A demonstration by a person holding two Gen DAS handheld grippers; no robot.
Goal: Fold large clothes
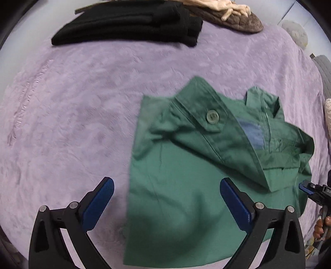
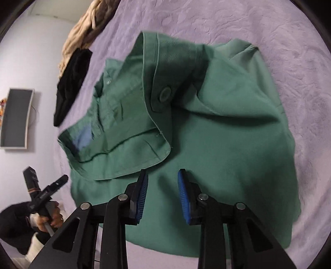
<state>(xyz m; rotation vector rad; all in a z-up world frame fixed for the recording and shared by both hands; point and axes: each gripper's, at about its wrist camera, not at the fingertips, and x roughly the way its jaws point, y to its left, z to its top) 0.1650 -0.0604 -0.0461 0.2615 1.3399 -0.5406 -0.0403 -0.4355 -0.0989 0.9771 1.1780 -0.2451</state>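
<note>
Left gripper (image 1: 166, 198): held low over the near edge of the purple bedspread (image 1: 72, 115), pointing toward the far side. Its two blue-padded fingers (image 1: 99, 203) stand wide apart. The left finger is above bare bedspread; the right finger is above the green cloth. Nothing lies between the pads, and contact with the cloth cannot be confirmed from this view.

Right gripper (image 2: 163, 192): held above the near part of the garment, pointing along it toward the far end. Its jaws stand at a narrow gap, with the blue pads (image 2: 183, 194) facing each other and green cloth visible through the gap. No fabric is pinched between them. In the left wrist view this gripper (image 1: 308, 187) shows only at the right edge, tip close to the garment's right border; contact cannot be told.

In the right wrist view the person's left hand (image 2: 48, 215) shows at lower left, wrapped around the handle of the other tool.

Green garment (image 1: 186, 186): lies on the bedspread, right of centre in the left wrist view, partly folded. A buttoned cuff or tab with one round button (image 1: 212, 116) lies across its far portion, and a blue label (image 1: 253, 134) shows inside the collar area.

Other items: a folded black garment (image 1: 128, 24) sits at the far edge of the bedspread, with a brown quilted item (image 1: 233, 17) just to its right.
</note>
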